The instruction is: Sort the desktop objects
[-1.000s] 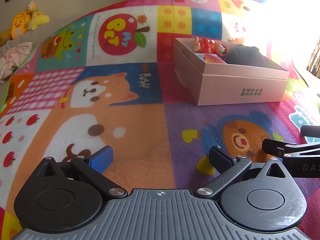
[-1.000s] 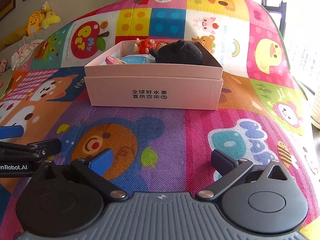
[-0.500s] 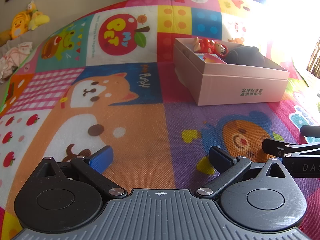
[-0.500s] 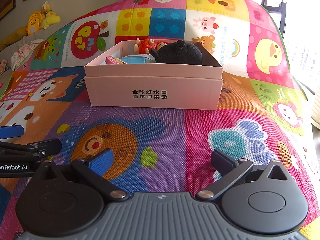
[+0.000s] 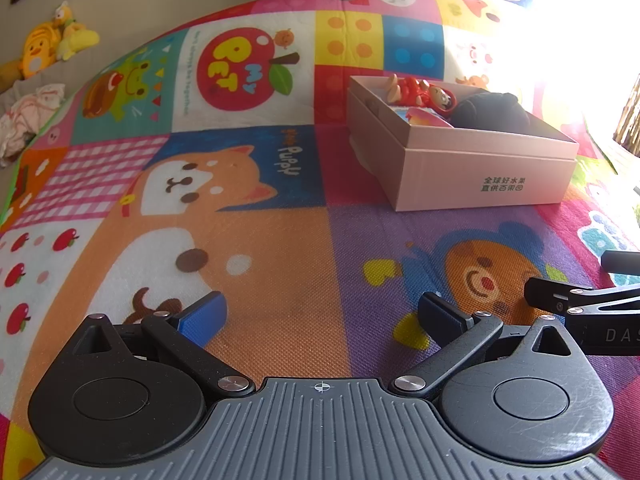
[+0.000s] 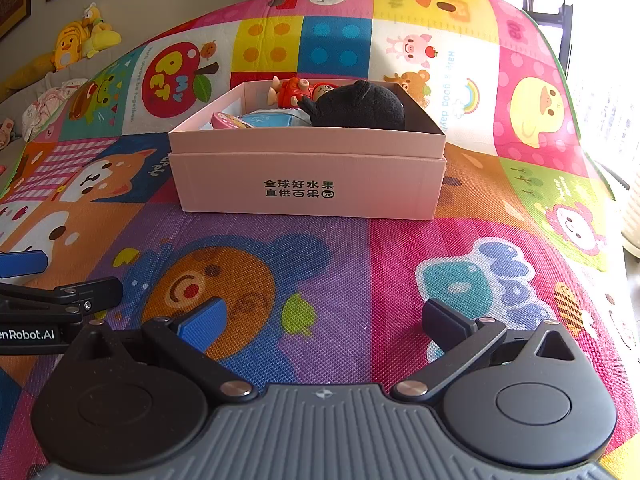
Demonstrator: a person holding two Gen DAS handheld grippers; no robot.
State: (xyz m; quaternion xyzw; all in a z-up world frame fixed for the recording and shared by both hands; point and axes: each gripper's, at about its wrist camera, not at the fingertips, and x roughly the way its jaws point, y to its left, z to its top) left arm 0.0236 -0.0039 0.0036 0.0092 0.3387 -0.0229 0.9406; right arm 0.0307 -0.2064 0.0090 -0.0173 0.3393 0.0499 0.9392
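Two lines of black Chinese characters, 全球好水果 over 直供百果园, are printed on the front wall of the pink box (image 6: 308, 184). On the play mat (image 5: 256, 264), "MY PET" is written across a red apple and "Puppy" beside the dog. "enRobot.AI" is read on the left gripper (image 6: 28, 334), and "DAS" on the right gripper (image 5: 620, 335).
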